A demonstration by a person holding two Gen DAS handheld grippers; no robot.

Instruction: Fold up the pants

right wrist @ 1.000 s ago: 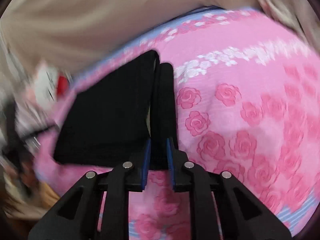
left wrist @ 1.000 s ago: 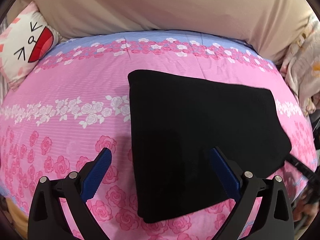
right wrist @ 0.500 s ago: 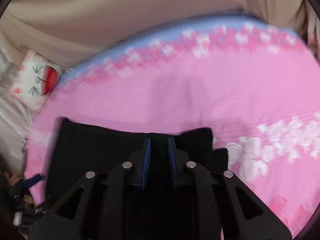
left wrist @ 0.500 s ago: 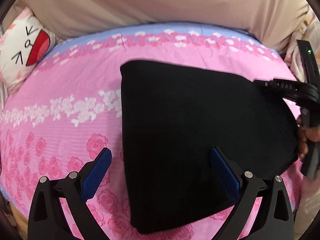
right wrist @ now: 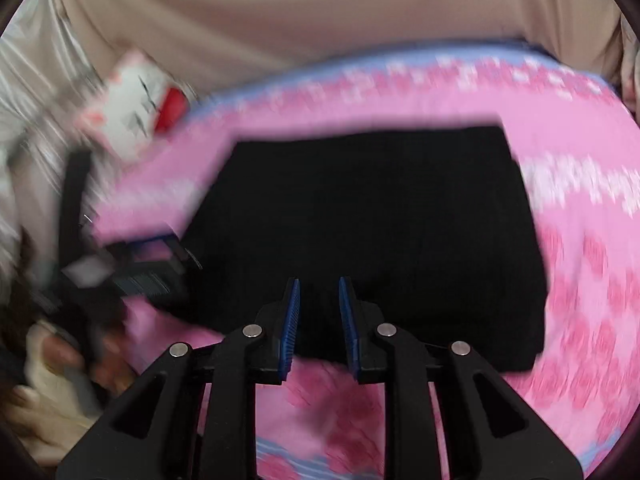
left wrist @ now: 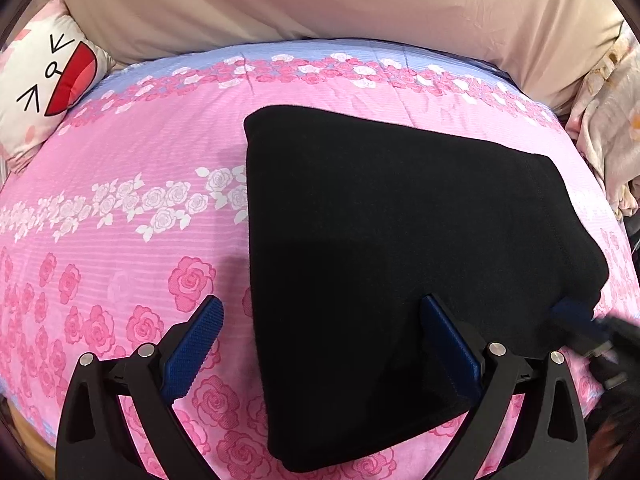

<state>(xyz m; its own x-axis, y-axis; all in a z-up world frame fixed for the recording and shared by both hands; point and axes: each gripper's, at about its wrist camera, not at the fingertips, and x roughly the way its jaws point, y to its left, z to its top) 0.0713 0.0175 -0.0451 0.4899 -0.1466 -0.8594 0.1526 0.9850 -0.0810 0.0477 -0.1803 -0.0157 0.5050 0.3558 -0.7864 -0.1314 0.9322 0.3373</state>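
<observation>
Both grippers are hovering unclenched: the left gripper [left wrist: 320, 336] is straddling the pants' [left wrist: 400, 248] left edge, the right gripper [right wrist: 319, 312] nearer its front edge.

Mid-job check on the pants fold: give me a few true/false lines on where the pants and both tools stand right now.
1. The pants lie folded into a compact black block on the bedspread. True.
2. The left tool is shut on the pants. False: it is wide open, one finger over the bedspread, the other over the pants.
3. The right tool has a visible gap between its fingers. True; the view is too blurred to tell whether it grips the near edge.
4. The pillow rests on the pants. False: it sits apart, at the bed's far left corner.
5. The pants are pink. False: black.
</observation>
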